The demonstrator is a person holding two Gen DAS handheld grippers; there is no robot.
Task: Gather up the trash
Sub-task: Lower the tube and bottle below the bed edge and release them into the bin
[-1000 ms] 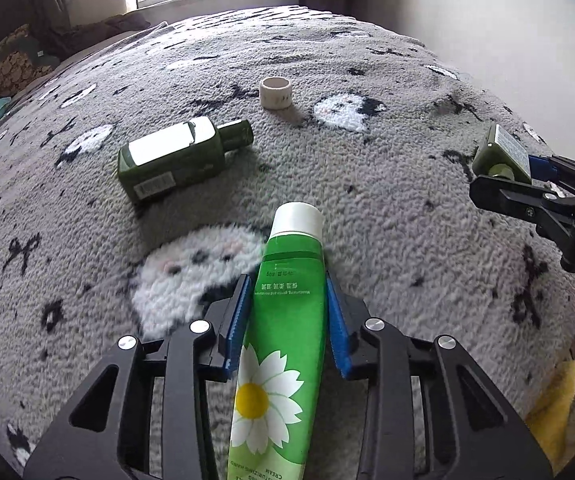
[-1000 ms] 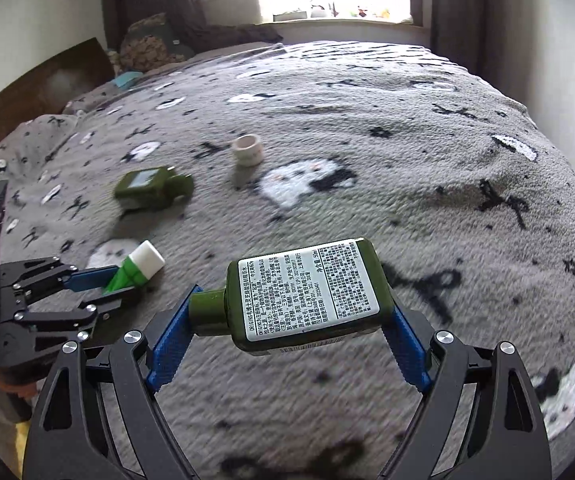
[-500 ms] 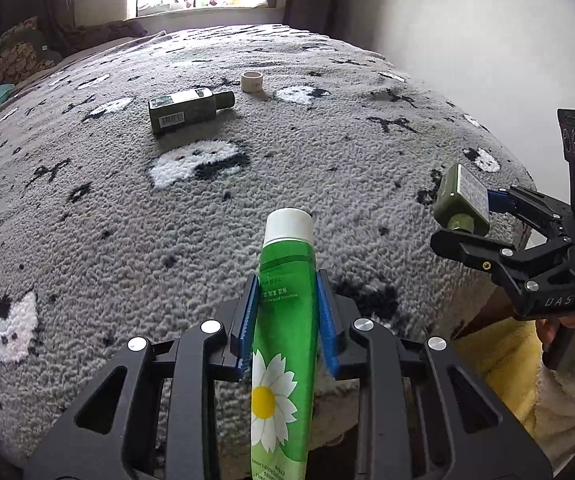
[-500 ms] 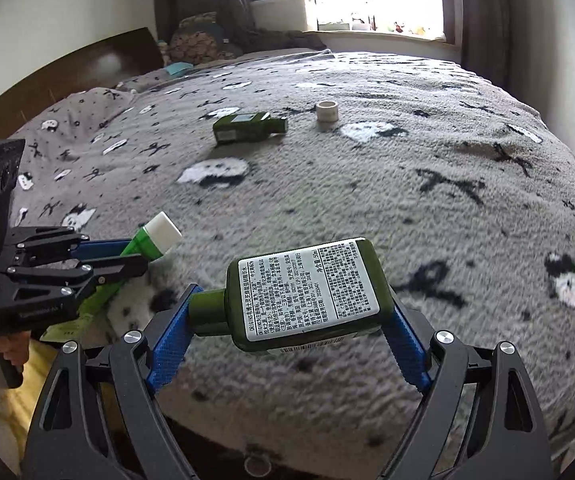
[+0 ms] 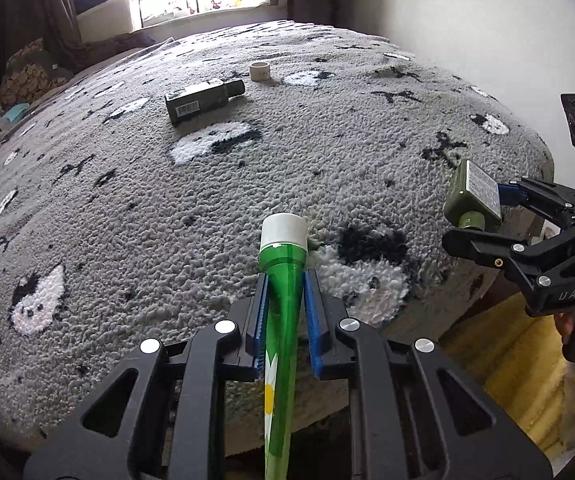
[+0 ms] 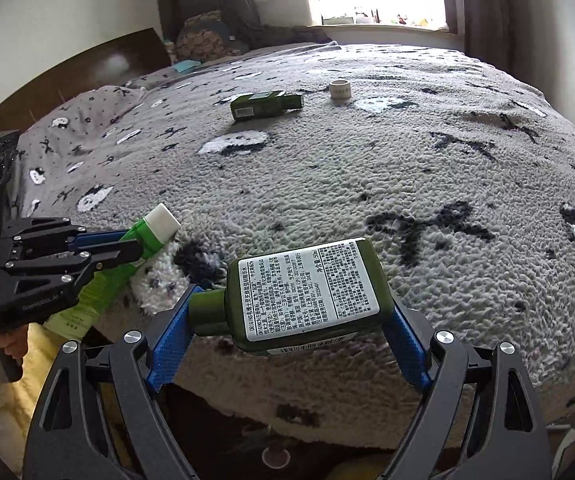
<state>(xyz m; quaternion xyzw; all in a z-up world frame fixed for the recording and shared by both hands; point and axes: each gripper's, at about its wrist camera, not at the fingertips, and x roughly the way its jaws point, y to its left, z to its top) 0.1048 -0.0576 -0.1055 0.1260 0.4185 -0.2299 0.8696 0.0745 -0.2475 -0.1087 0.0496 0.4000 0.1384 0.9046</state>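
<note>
A green tube with a white cap and a daisy print sits between the blue pads of my left gripper. Its jaws are closing and squeeze the tube thin. My right gripper is shut on a dark green bottle with a white label, held sideways. Both hang over the near edge of the bed. In the right wrist view the left gripper is at the left; in the left wrist view the right gripper is at the right. A second green bottle and a small white tape roll lie on the blanket.
The bed carries a grey fleece blanket with black and white figures. Something yellow lies below the bed's edge. A white wall runs along the right. Far behind are a pillow, a headboard and a window.
Both grippers have drawn back from the middle of the bed to its near edge, each with its item. The left jaws have narrowed on the tube.
</note>
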